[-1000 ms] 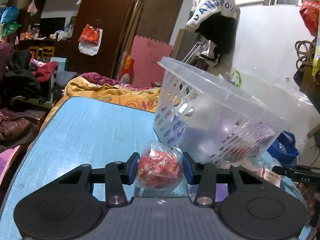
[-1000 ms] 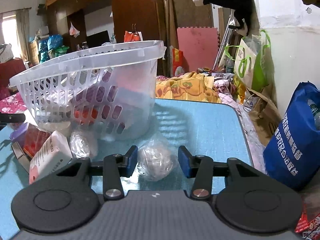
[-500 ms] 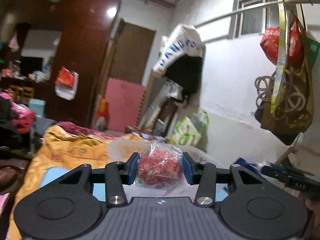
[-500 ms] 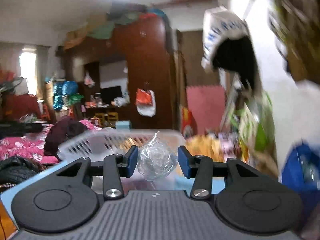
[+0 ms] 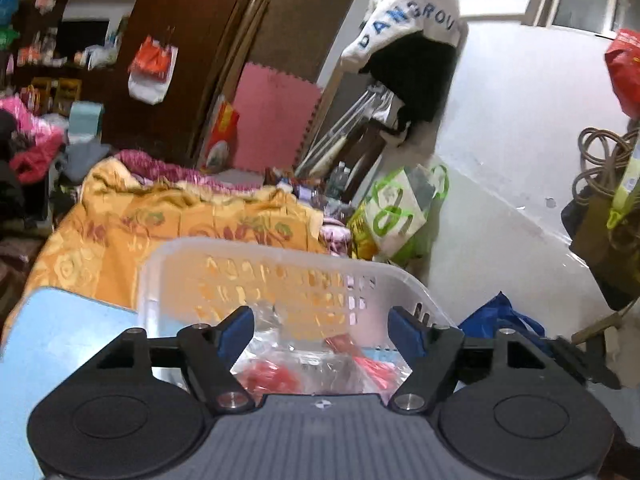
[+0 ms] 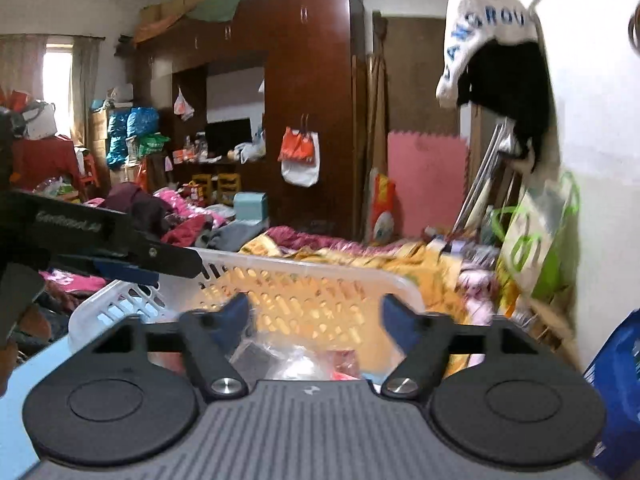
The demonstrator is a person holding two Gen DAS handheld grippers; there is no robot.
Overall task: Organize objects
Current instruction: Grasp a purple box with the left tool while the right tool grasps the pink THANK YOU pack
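My left gripper [image 5: 322, 324] hangs over the white slotted basket [image 5: 280, 250], its jaws opening with nothing pressed between the blue pads. Below them, inside the basket, lies the clear bag of red snacks [image 5: 266, 376]. My right gripper [image 6: 316, 312] is over the same basket [image 6: 320, 270] from the other side. Its jaws are also opening and wide apart. The small crinkled clear bag [image 6: 296, 360] sits low in the basket beneath them, free of the pads. One of the left gripper's fingers [image 6: 160, 254] reaches over the basket rim at the left.
The basket stands on a light blue table [image 5: 60, 344]. Beyond it lies an orange patterned quilt [image 5: 180, 216] on a bed. A blue shopping bag [image 6: 616, 392] stands at the right, and green-and-white bags [image 5: 400, 208] lean on the white wall.
Both grippers rose from the table to above the basket, each carrying its bag. Both have now spread their jaws, and the red bag and the clear bag have dropped into the basket.
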